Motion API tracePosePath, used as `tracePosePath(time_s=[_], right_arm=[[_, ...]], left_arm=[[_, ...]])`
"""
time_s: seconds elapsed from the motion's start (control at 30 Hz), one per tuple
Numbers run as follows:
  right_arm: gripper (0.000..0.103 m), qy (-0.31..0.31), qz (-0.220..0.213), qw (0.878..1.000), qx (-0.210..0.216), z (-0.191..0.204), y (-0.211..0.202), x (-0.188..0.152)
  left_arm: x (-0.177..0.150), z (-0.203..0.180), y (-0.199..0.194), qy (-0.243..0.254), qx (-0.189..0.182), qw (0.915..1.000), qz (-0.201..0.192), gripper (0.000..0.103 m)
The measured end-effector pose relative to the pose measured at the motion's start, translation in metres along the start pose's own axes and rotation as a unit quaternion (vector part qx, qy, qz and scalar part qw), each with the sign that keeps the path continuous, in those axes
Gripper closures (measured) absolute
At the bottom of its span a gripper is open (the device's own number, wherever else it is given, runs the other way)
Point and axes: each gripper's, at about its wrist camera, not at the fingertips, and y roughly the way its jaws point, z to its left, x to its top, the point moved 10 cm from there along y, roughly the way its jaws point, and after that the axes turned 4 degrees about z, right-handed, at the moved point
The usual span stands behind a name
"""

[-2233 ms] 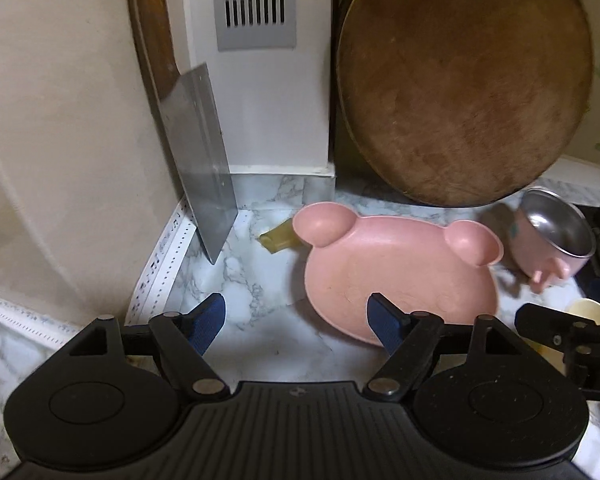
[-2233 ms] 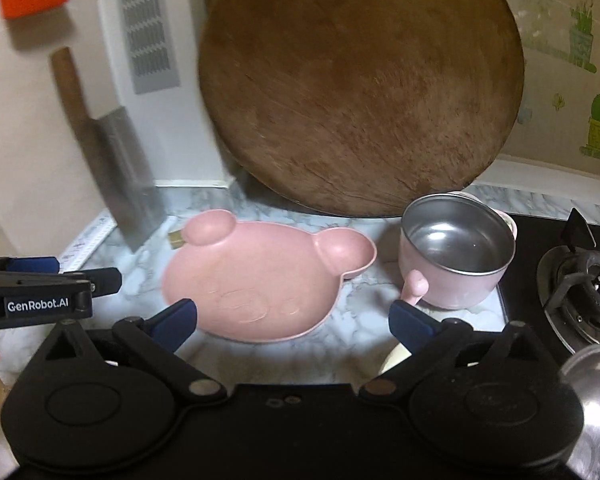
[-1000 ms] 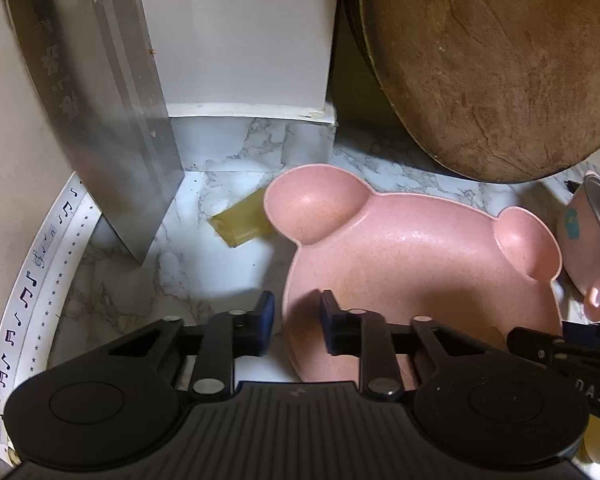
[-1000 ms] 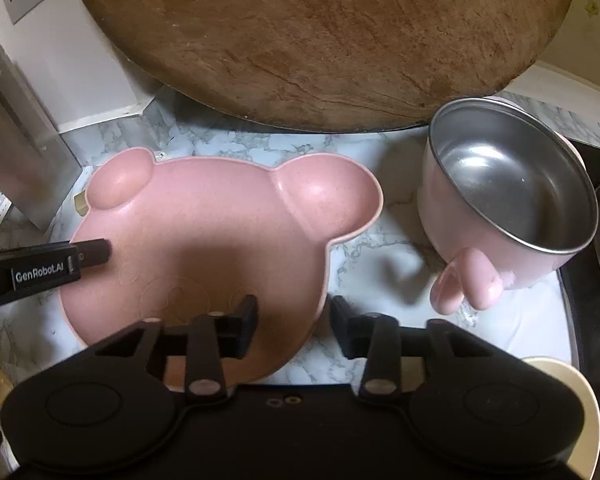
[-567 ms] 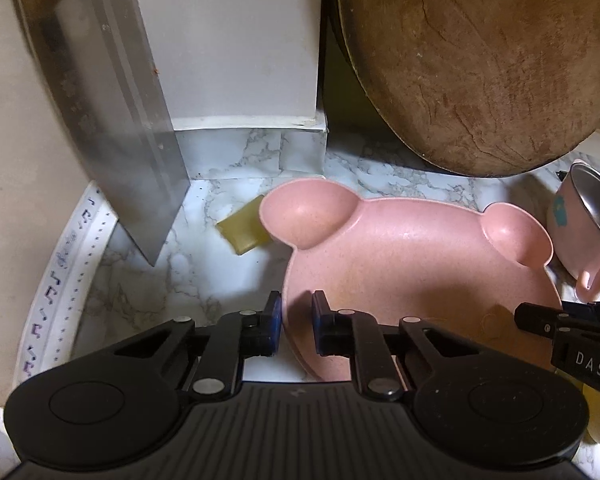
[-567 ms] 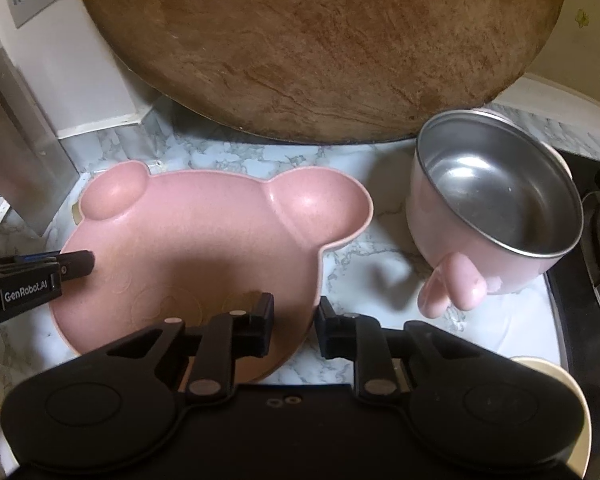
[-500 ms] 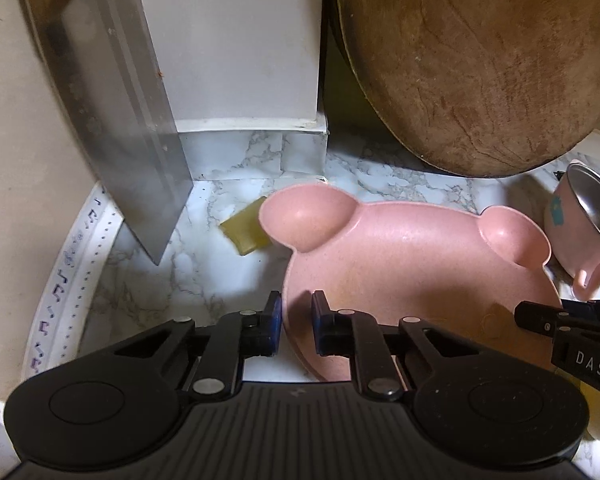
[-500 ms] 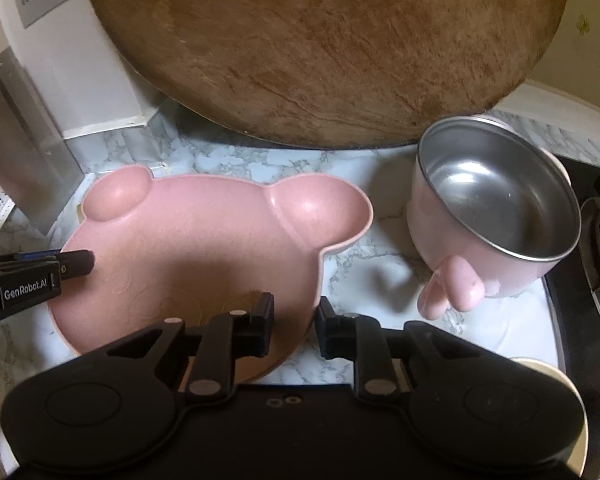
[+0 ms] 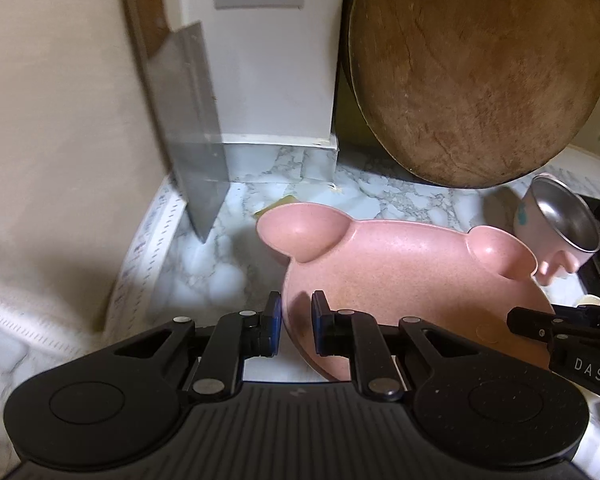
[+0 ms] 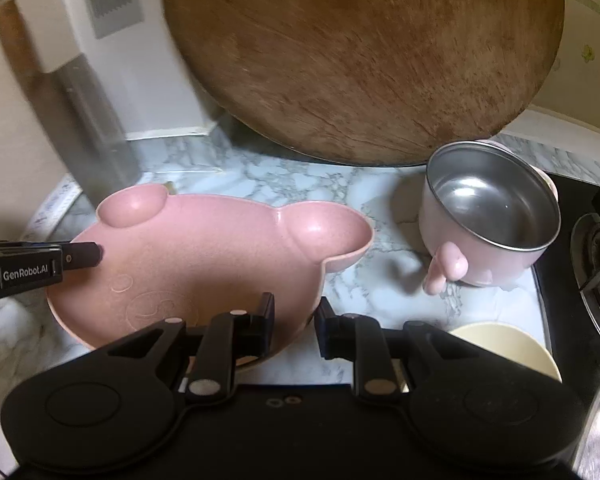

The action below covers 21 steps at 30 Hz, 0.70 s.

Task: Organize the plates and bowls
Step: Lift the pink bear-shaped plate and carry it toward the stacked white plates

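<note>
A pink bear-shaped plate (image 9: 400,264) (image 10: 204,256) hangs tilted above the marble counter (image 10: 260,178), casting a shadow below. My left gripper (image 9: 296,314) is shut on its near left rim, one finger inside the plate and one outside. On the near right rim my right gripper (image 10: 295,316) is shut the same way. A pink bowl with a steel lining (image 10: 488,216) (image 9: 560,224) stands on the counter to the right. Just below it in the right wrist view lies a cream plate (image 10: 504,344), partly hidden by the gripper.
A big round wooden board (image 10: 360,52) (image 9: 476,72) leans against the back wall. A cleaver (image 9: 192,128) (image 10: 96,136) hangs at the left wall. A gas stove (image 10: 596,248) lies at the right, and a small yellowish piece (image 9: 276,205) sits behind the plate's ear.
Both grippers came down from wide open and closed on the plate's near rim. They then rose and pulled back with the plate, which has come up off the counter.
</note>
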Motion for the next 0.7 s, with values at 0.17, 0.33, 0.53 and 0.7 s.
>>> tracePosePath(time_s=[0.17, 0.33, 0.53, 0.7], right_arm=[[0.080, -0.017, -0.010, 1.000, 0.021, 0.012, -0.029, -0.011], [0.080, -0.044, -0.029, 0.998, 0.044, 0.033, -0.059, -0.020], [0.080, -0.084, -0.045, 0.992, 0.081, 0.070, -0.091, -0.031], [0.080, -0.126, -0.044, 0.984, 0.117, 0.107, -0.104, -0.045]], left_arm=[[-0.016, 0.007, -0.041, -0.015, 0.011, 0.9997, -0.017, 0.088], [-0.037, 0.025, -0.086, -0.040, 0.024, 0.9982, -0.036, 0.088], [-0.068, 0.057, -0.134, -0.081, 0.053, 0.9938, -0.055, 0.088], [-0.098, 0.088, -0.166, -0.117, 0.081, 0.9879, -0.062, 0.088]])
